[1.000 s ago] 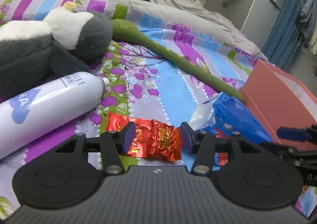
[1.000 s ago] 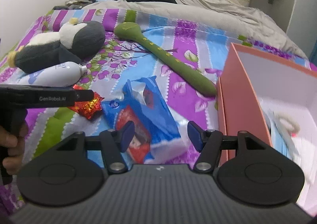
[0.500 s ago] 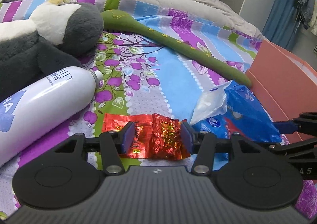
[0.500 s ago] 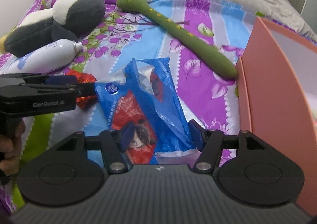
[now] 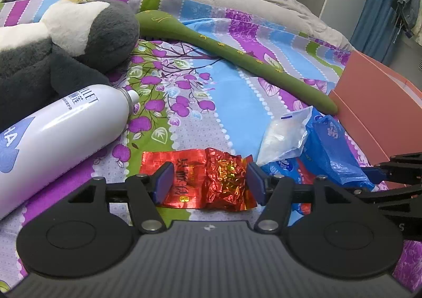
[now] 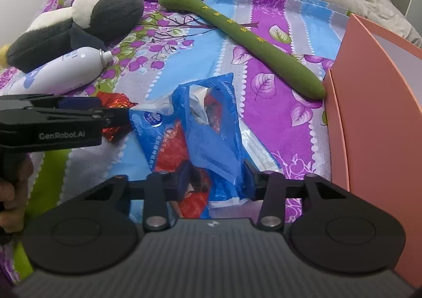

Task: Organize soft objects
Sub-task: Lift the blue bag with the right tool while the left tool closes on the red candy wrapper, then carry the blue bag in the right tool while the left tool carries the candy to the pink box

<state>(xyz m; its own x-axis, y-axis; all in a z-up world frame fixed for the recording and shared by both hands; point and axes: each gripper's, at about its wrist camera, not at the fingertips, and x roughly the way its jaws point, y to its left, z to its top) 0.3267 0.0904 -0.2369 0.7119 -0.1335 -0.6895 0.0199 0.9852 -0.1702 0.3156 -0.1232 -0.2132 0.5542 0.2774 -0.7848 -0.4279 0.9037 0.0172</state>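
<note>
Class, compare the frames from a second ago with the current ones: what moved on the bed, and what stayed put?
Both grippers came down and forward. The left gripper now straddles the red foil packet, open. The right gripper closed in around the blue tissue pack, open. Plush penguin, white bottle, green toy and pink box stayed.

1. Left gripper (image 5: 208, 184), jaws apart, straddles the red packet (image 5: 211, 179); the bottle (image 5: 60, 134) lies close on its left.
2. The blue bag (image 6: 200, 129) lies between the right gripper (image 6: 213, 179)'s spread jaws.
3. The pink box (image 6: 369, 113) walls off the right side; the green snake (image 6: 245, 34) touches its corner.
4. Bare bedsheet (image 5: 232, 102) lies open between plush (image 5: 66, 44), snake and packet.
</note>
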